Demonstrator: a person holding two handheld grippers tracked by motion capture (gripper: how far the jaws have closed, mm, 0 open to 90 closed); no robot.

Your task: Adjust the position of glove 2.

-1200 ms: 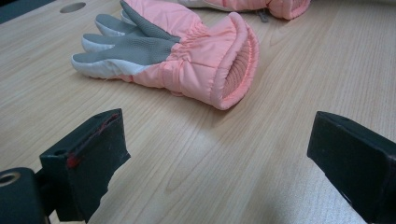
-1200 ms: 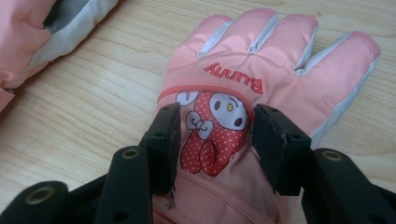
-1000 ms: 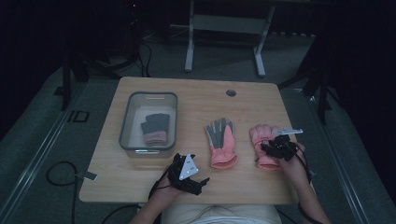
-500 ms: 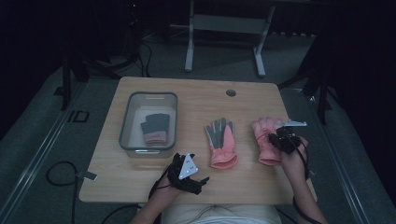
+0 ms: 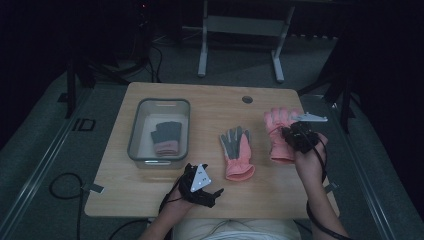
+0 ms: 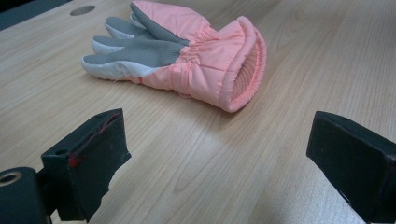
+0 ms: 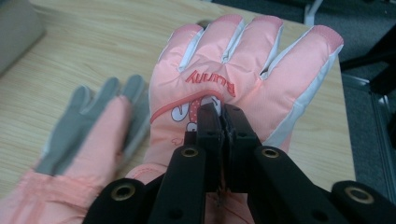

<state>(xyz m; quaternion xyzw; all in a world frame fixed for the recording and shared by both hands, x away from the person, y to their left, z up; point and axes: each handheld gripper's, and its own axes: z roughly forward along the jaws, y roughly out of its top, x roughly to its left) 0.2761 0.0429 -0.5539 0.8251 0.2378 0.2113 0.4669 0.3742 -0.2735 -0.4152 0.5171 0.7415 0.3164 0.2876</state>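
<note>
On the worktop (image 5: 150,195), the bin (image 5: 134,131) at nine o'clock already holds one dark glove (image 5: 165,136). Two pink gloves wait: the middle glove (image 5: 237,155) lies untouched, the right glove (image 5: 278,131) at three o'clock is pinched in the right claw (image 7: 222,122), just closed. The left claw (image 5: 209,192) gapes empty.

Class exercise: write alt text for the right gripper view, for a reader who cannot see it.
The right gripper, jaws shut, pinches the back of a pink glove with white trim and red lettering, fingers spread away from the camera. A second pink glove, grey palm up, lies blurred beside it on the wooden table.
</note>
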